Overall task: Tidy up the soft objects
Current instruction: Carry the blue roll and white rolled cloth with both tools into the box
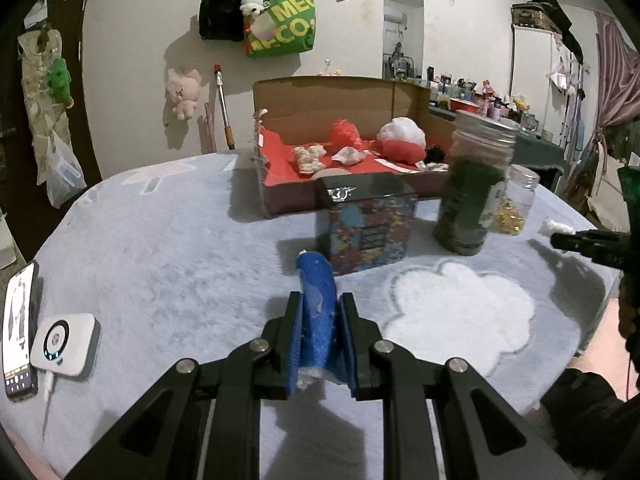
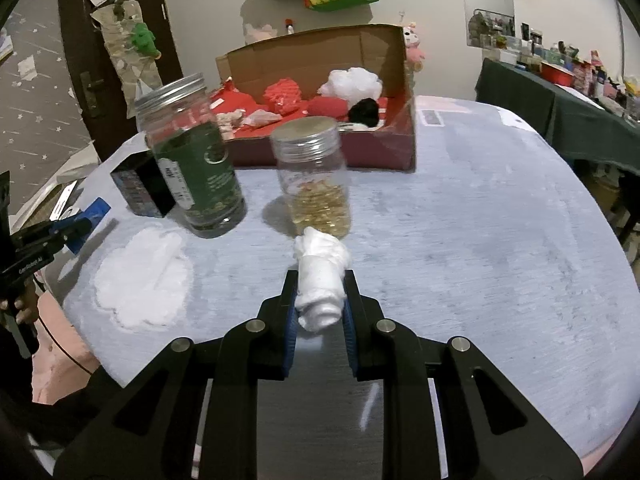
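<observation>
My left gripper (image 1: 320, 300) is shut on a blue soft roll (image 1: 318, 304) and holds it above the blue-grey table cover, short of the patterned tin. My right gripper (image 2: 320, 280) is shut on a white soft roll (image 2: 322, 280), just in front of the clear jar of yellow bits (image 2: 314, 184). The open cardboard box (image 1: 344, 104) with a red lining stands at the back of the table and holds several soft things: red, white, black and beige pieces. The box also shows in the right wrist view (image 2: 328, 156). The right gripper's tip with the white roll shows at the left wrist view's right edge (image 1: 560, 234).
A patterned tin (image 1: 366, 228), a green-filled jar (image 1: 472, 184) and a clear jar (image 1: 516, 204) stand before the box. A phone (image 1: 20, 328) and white device (image 1: 64, 346) lie at the table's left edge. A white cloud shape (image 1: 460, 312) marks the cover.
</observation>
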A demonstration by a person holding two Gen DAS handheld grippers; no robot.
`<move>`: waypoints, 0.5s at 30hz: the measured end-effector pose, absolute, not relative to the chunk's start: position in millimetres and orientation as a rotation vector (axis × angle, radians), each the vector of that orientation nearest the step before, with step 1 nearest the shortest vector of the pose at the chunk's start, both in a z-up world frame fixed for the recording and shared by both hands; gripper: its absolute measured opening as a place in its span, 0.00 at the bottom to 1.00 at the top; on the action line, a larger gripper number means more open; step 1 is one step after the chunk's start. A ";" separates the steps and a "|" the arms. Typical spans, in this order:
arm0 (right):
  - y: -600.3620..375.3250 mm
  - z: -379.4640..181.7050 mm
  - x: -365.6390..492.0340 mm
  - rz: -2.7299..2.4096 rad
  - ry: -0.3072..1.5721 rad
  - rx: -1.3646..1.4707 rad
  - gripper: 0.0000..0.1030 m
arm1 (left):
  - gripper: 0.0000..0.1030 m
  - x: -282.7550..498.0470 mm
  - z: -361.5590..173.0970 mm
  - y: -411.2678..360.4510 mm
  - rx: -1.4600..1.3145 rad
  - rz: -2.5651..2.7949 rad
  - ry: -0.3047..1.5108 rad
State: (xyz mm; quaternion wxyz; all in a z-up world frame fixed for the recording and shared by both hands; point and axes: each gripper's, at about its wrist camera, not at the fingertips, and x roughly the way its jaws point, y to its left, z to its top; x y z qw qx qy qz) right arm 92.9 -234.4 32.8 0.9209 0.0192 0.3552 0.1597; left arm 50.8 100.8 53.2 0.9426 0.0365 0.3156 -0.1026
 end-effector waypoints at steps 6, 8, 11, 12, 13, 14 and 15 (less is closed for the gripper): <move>-246.5 34.3 104.7 0.307 0.740 0.028 0.18 | 0.18 69.2 52.1 112.7 0.080 -0.232 0.642; -248.8 36.4 110.2 0.307 0.738 0.014 0.18 | 0.18 75.7 53.2 114.0 0.087 -0.257 0.639; -251.5 40.8 120.4 0.310 0.738 -0.006 0.18 | 0.18 87.2 54.3 116.1 0.099 -0.275 0.644; -252.5 41.8 122.9 0.312 0.740 -0.006 0.18 | 0.18 91.5 55.2 117.4 0.098 -0.281 0.647; -254.0 43.0 126.6 0.314 0.743 -0.009 0.18 | 0.18 95.6 56.0 118.2 0.101 -0.286 0.651; -255.3 44.1 129.8 0.313 0.744 -0.012 0.18 | 0.18 97.7 56.5 118.1 0.107 -0.289 0.653; -256.7 45.7 134.1 0.310 0.746 -0.019 0.18 | 0.18 101.0 57.9 118.4 0.116 -0.296 0.652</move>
